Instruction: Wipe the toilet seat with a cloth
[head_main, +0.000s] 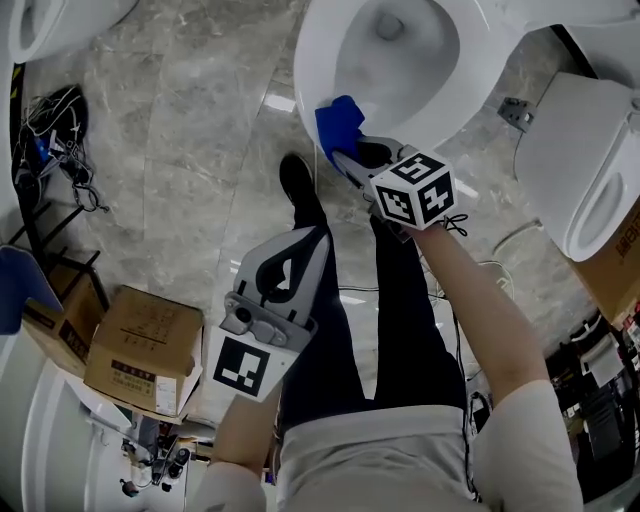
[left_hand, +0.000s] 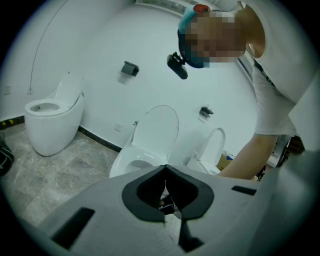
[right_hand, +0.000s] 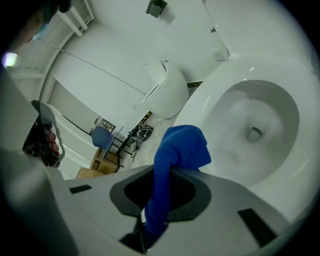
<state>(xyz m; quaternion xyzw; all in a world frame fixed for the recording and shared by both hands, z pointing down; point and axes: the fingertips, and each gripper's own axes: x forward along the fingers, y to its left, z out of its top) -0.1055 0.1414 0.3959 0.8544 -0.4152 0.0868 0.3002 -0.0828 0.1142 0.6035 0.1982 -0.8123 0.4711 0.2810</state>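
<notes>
right gripper (head_main: 352, 158) jaws are clamped on the cloth (head_main: 338, 122); the blue fabric runs lengthwise between the jaws and bunches out past the tips; the right gripper view shows the same, cloth (right_hand: 179, 145) pinched in the right gripper (right_hand: 161, 175) with the wad standing proud in front

cloth sits at the near rim of the toilet seat (head_main: 306, 70), on the person's left side of the ring; it looks pressed on the rim, though contact isn't certain from either view; bowl opening lies just beyond and to the right of the wad

key relation: the wad leads the fingertips, so the fabric meets the toilet seat (right_hand: 212, 92) before the jaws do; from the contact point the ring curves away on both sides, so my read is that the stroke has to follow that curve, not go straight ahead

left gripper (head_main: 295, 255) is drawn together with nothing between the jaws, confirmed in its own view (left_hand: 165, 172); it hangs well back over the person's leg; right is clearly the nearer, working hand
</notes>
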